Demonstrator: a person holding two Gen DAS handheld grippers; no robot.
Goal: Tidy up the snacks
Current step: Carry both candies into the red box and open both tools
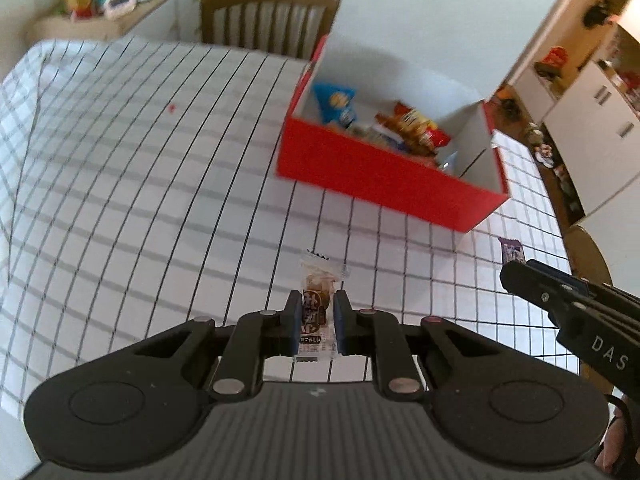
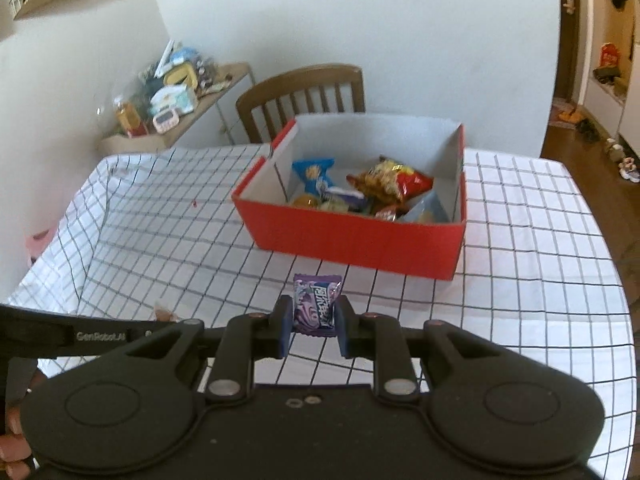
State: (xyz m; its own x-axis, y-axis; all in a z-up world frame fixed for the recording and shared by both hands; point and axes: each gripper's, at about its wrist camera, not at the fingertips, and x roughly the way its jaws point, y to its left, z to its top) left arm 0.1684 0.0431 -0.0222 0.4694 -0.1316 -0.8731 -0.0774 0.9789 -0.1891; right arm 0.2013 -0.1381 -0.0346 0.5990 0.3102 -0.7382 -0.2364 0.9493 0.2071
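My left gripper (image 1: 317, 320) is shut on a clear-wrapped brown snack (image 1: 318, 300), held above the checked tablecloth. My right gripper (image 2: 313, 322) is shut on a small purple candy packet (image 2: 315, 305), also above the cloth, short of the red box. The purple packet also shows in the left wrist view (image 1: 511, 249) at the tip of the right gripper. The red cardboard box (image 1: 384, 178) (image 2: 352, 236) stands open ahead of both grippers. It holds several snack bags, among them a blue one (image 2: 313, 172) and a red-orange one (image 2: 390, 180).
The table has a white checked cloth (image 2: 160, 232). A wooden chair (image 2: 304, 96) stands behind it. A side shelf with clutter (image 2: 172, 96) is at the back left. White cabinets (image 1: 592, 120) stand to the right.
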